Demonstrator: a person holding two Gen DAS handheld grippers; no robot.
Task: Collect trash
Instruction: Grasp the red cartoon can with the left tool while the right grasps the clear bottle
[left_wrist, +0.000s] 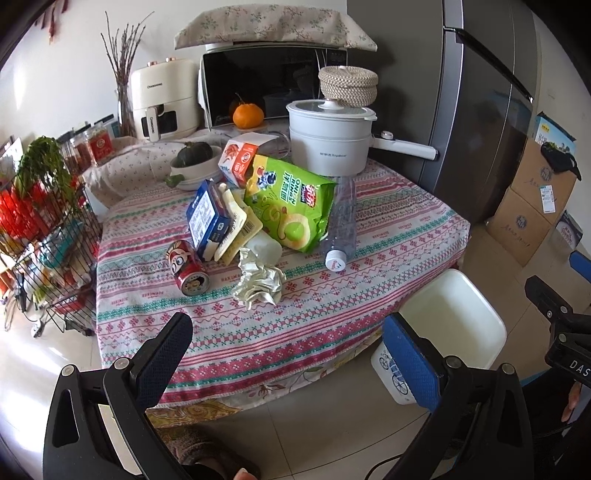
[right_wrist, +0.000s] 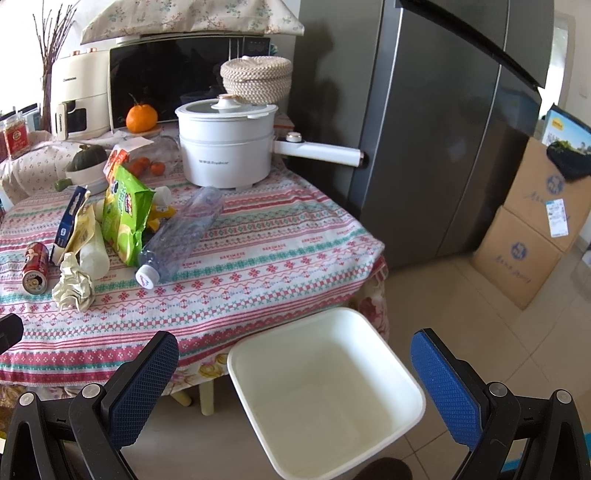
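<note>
Trash lies in a heap on the patterned tablecloth (left_wrist: 388, 236): a red drink can (left_wrist: 186, 267) on its side, crumpled paper (left_wrist: 258, 282), a blue box (left_wrist: 208, 218), a green snack bag (left_wrist: 290, 203), a clear plastic bottle (left_wrist: 341, 225) with a white cap, and an orange-white carton (left_wrist: 242, 157). The same can (right_wrist: 35, 267), paper (right_wrist: 72, 284), bag (right_wrist: 123, 214) and bottle (right_wrist: 181, 236) show in the right wrist view. A white bin (right_wrist: 325, 391) stands on the floor by the table's corner. My left gripper (left_wrist: 288, 352) hangs open before the table edge. My right gripper (right_wrist: 295, 365) is open above the bin (left_wrist: 448, 325).
A white electric pot (left_wrist: 332, 136) with a long handle, a microwave (left_wrist: 266, 85), an orange (left_wrist: 248, 115) and a bowl with a squash (left_wrist: 195, 160) stand behind the trash. A wire rack (left_wrist: 48, 240) is at left. A grey fridge (right_wrist: 424, 129) and cardboard boxes (right_wrist: 532, 229) are at right.
</note>
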